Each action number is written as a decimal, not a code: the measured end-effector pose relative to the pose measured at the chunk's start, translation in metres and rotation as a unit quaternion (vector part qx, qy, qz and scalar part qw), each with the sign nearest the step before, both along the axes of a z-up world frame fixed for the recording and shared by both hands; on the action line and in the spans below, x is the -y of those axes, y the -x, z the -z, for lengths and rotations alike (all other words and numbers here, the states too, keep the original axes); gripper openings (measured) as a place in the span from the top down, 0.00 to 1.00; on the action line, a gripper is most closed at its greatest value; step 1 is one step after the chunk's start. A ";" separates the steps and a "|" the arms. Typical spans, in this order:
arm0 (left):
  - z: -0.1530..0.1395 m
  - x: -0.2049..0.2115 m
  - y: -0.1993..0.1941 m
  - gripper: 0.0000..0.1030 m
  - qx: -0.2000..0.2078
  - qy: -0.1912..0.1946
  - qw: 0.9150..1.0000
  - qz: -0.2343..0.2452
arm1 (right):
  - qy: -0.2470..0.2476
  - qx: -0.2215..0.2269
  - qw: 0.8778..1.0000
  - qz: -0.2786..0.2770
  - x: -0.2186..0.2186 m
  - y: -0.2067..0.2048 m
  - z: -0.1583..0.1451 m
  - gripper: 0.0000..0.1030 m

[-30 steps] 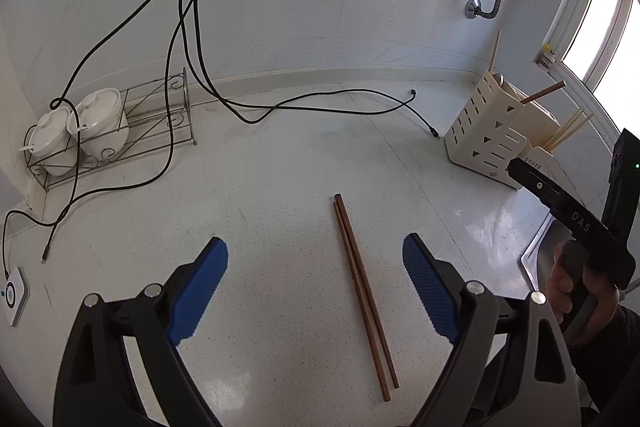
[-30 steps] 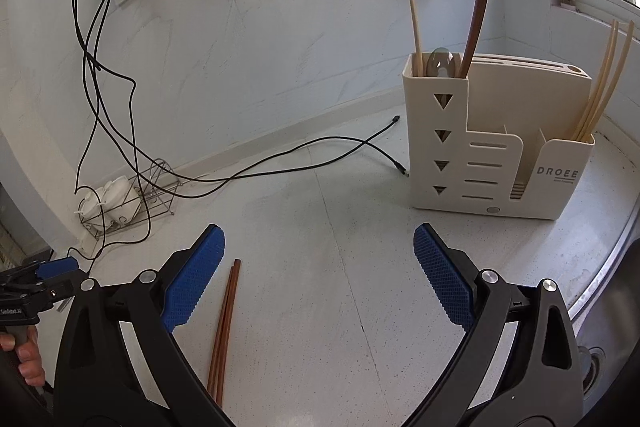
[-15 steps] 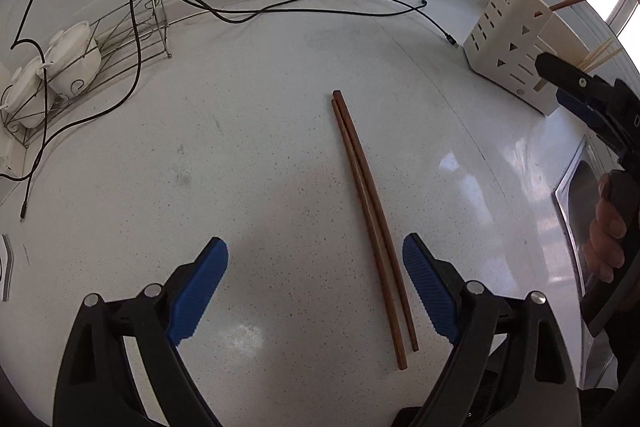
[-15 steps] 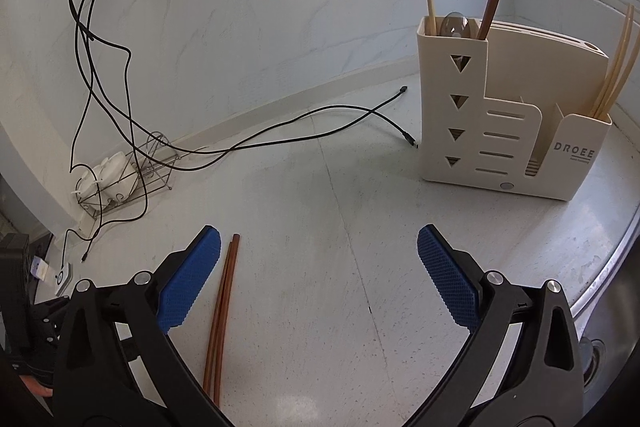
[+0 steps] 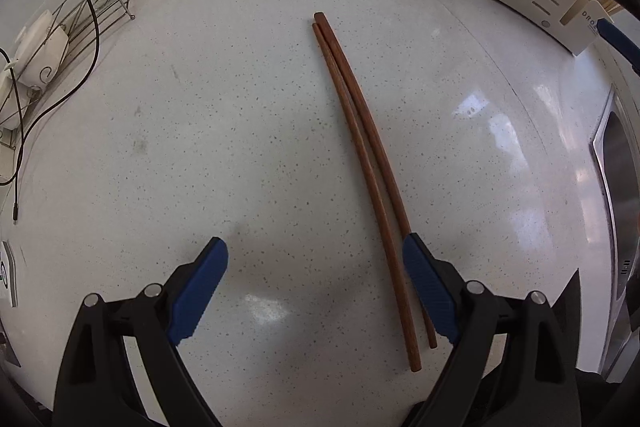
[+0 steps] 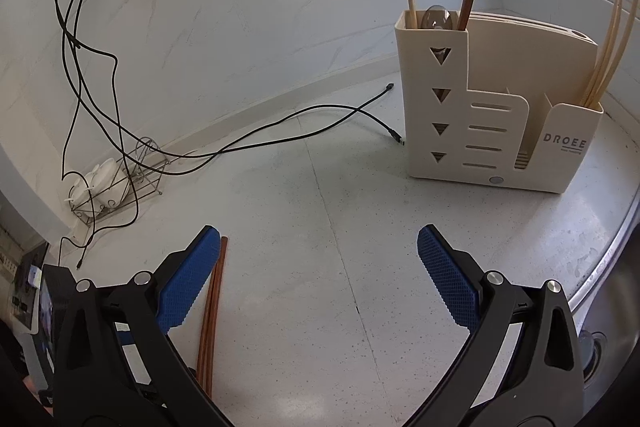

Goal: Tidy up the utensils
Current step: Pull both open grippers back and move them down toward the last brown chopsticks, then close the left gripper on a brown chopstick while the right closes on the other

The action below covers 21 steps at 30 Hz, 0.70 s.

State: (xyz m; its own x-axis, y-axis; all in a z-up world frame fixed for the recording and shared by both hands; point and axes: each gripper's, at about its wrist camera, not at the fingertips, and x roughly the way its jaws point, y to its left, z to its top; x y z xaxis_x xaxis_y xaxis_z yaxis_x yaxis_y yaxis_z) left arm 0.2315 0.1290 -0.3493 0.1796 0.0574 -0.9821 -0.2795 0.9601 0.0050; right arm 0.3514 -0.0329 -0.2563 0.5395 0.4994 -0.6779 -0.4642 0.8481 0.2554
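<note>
On the speckled white counter, a pair of reddish-brown wooden chopsticks lies unlifted, at three o'clock of the wide-open, empty left gripper. Right gripper gapes empty too; cream slotted plastic utensil holder, part-filled, stands at one o'clock.

Left gripper: black plastic arms, two round silver screw heads on each, fingers faced with smooth blue pads. Right gripper: same black arms and silver screws, fingers faced with blue diamond-textured pads.
</note>
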 end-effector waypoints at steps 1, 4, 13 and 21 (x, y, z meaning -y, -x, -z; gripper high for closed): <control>0.002 0.001 -0.001 0.15 -0.003 0.000 1.000 0.001 | 0.001 0.001 1.000 0.000 0.000 0.000 0.000 0.08; 0.009 0.000 -0.003 0.15 -0.013 0.000 1.000 0.001 | 0.004 0.006 1.000 -0.003 -0.001 0.000 -0.002 0.08; 0.015 -0.012 -0.002 0.18 -0.025 0.003 0.999 -0.022 | 0.005 0.007 1.000 -0.011 -0.010 -0.005 -0.003 0.08; 0.009 -0.025 0.004 0.52 -0.017 0.004 0.999 -0.030 | 0.007 -0.010 0.999 -0.038 -0.030 -0.002 0.003 0.08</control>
